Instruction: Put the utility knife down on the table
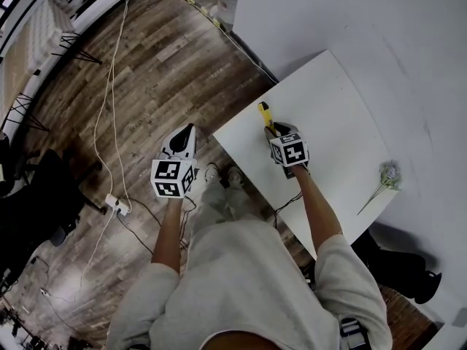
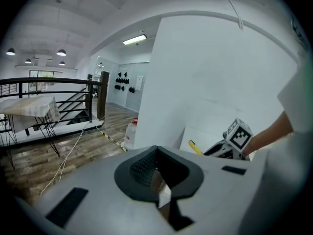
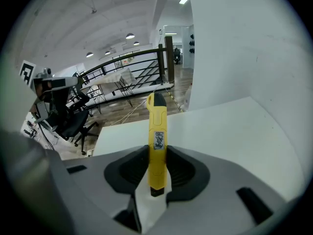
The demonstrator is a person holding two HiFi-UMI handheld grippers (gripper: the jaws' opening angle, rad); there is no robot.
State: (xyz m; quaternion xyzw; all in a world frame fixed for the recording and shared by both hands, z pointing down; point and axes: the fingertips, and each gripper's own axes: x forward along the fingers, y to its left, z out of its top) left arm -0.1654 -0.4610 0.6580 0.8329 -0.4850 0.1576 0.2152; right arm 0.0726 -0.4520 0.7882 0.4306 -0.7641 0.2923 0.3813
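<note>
In the right gripper view, pinched between the black ribbed pads [image 3: 128,169] of the right gripper [image 3: 157,173]: a slim yellow plastic utility knife [image 3: 157,141] with a black tip. Gripped near its rear end, pointing up the middle of the frame, small printed label [image 3: 158,140] toward the camera. Beyond it, the flat white rectangular table [image 3: 234,126] across the centre and right of that frame.

In the head view, the same right gripper [image 1: 271,127] at frame centre, over the left edge of the table [image 1: 343,100] near its upper-left corner. Utility knife [image 1: 264,112] jutting from it toward the top of the frame. Impossible to tell whether the knife's tip touches the tabletop. Just below, a black-and-white marker cube [image 1: 290,150] at the end of a bare forearm [image 1: 319,210].

Left of centre, off the table and above the brown wood-plank floor [image 1: 160,57]: the left gripper [image 1: 187,131], well apart from the knife. In the left gripper view, jaws of the left gripper [image 2: 159,180] pressed together with nothing between them. Utility knife [image 2: 195,147] at centre right there, a short yellow stub beside the other gripper's marker cube [image 2: 239,135].

Near the table's right edge in the head view, well apart from both grippers: a small white artificial flower [image 1: 387,175] on a thin green stem, lying flat. On the floor at left, thin white cables [image 1: 109,93].
</note>
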